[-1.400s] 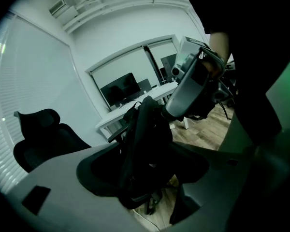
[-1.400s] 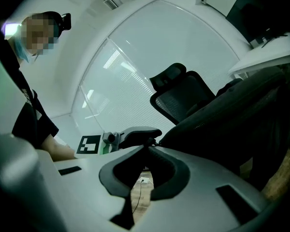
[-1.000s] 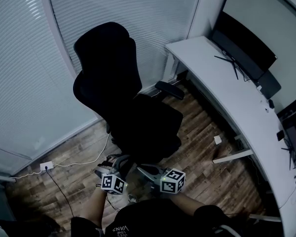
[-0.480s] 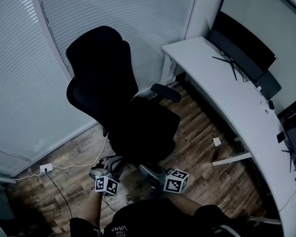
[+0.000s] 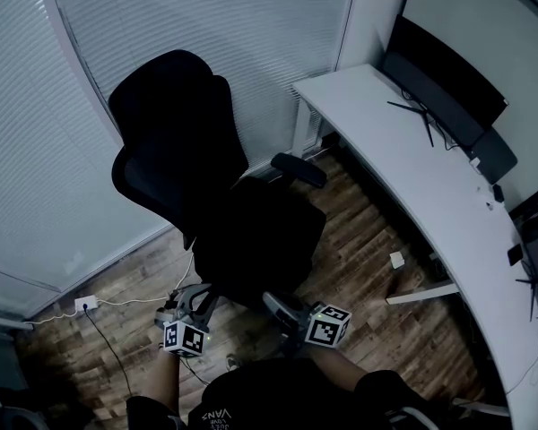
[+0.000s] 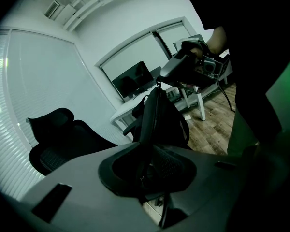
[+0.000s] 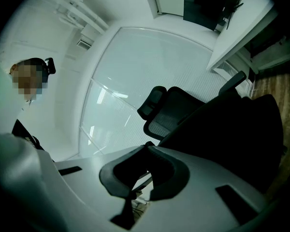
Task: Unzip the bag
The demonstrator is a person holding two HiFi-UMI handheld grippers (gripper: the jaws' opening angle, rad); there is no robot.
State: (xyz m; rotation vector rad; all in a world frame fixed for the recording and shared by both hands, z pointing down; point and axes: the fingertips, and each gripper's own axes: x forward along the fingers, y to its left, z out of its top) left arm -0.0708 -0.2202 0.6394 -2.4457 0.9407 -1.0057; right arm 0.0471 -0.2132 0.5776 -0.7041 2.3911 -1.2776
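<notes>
Now, the change I read in my head view is a spreading. The left gripper [image 5: 195, 298] and the right gripper [image 5: 276, 301] sit wider apart than they did a second ago. The right one has travelled the more, sliding off to its own side.

The left jaws have just been closing. In the left gripper view a dark fold or strap of the bag [image 6: 159, 117] runs straight down into the gap between them, so I take them as clamped on the bag. The right jaws are together, tips meeting. Whether a zip pull is nipped between them I cannot tell, as it is too dark and too small there.

My judgement is that this is the working stroke: the left anchors the fabric while the right draws away along the zip line. If the pull really is caught, the zip should be opening. I see no parted teeth, though, so I cannot say how far along it is.

The bag stands directly ahead of the left jaws, rising out from between them. Seen from there, its top is touching or just beside the right gripper's tips. For the right jaws, the black bulk of the bag lies close ahead and off to their right, with the chair [image 7: 166, 111] beyond it. The bag seems to rest on the chair's seat, but black on black I cannot separate the two.
</notes>
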